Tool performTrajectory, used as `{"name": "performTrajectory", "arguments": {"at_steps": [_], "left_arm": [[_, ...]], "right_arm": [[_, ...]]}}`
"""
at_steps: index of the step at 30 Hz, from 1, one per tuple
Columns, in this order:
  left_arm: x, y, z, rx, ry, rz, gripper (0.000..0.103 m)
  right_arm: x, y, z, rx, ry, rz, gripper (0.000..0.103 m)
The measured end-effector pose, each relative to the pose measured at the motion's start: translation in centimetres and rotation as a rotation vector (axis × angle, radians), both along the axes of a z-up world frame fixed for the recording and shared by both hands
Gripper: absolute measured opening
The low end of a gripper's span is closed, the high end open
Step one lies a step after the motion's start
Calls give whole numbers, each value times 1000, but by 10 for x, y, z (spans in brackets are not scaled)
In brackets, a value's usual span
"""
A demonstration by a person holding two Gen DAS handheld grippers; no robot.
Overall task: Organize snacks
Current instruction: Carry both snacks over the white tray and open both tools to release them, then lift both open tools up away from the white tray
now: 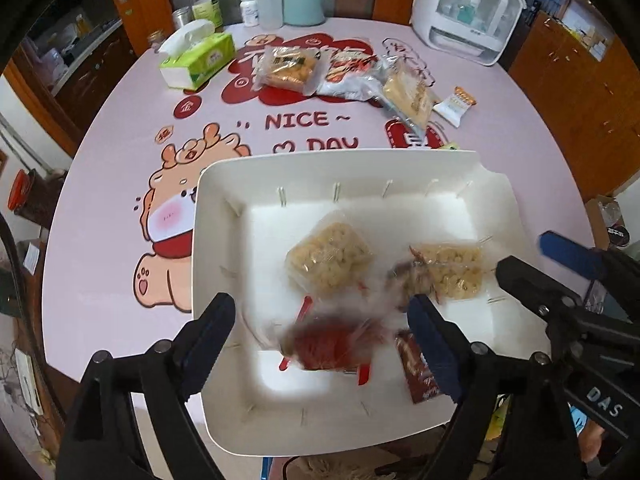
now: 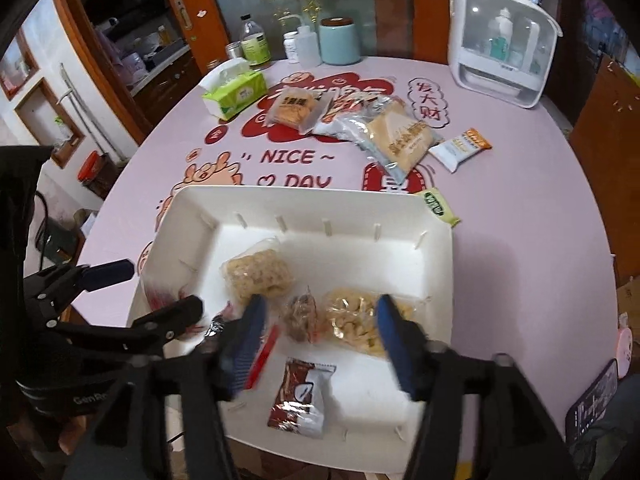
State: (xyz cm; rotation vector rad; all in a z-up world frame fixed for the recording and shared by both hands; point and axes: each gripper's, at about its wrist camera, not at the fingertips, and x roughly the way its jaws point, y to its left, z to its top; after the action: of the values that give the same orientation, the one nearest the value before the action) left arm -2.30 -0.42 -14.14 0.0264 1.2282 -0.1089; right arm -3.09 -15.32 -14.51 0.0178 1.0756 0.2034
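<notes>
Both grippers hang spread wide over the white tray [image 1: 224, 240], the left gripper [image 1: 320, 328] above a blurred red packet [image 1: 328, 344] (seemingly just let go), the right gripper [image 2: 318, 340] gripping nothing. More snack packs [image 2: 400, 140] lie across the table [image 2: 540, 240]; the person should lift clear before reaching, keeping the tray steady

The table [image 1: 120, 280] is pale pink, printed with red shapes, dark red "NICE DAY" lettering and an orange cartoon dragon [image 1: 176, 232]. The tray [image 1: 224, 400] is plain white. In it lie pale yellow puffed snacks [image 1: 328, 258] in clear wrap, a blurred red pack [image 1: 324, 344] and a brown-and-white sachet [image 2: 300, 398]. The tissue pack [image 1: 198, 60] is green and white. The claws [image 2: 320, 344] are black with blue pads.
</notes>
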Motion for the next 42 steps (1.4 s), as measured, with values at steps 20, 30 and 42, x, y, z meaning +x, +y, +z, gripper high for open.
{"name": "performTrajectory", "arguments": {"at_steps": [20, 30, 42], "left_arm": [[-7, 22, 4, 35, -5, 81, 98], [-5, 20, 5, 61, -10, 80, 98], [16, 3, 25, 100, -86, 7, 98]], "right_arm": [[-1, 11, -3, 8, 13, 34, 76], [2, 9, -6, 17, 22, 34, 76], [14, -3, 7, 36, -18, -5, 76]]}}
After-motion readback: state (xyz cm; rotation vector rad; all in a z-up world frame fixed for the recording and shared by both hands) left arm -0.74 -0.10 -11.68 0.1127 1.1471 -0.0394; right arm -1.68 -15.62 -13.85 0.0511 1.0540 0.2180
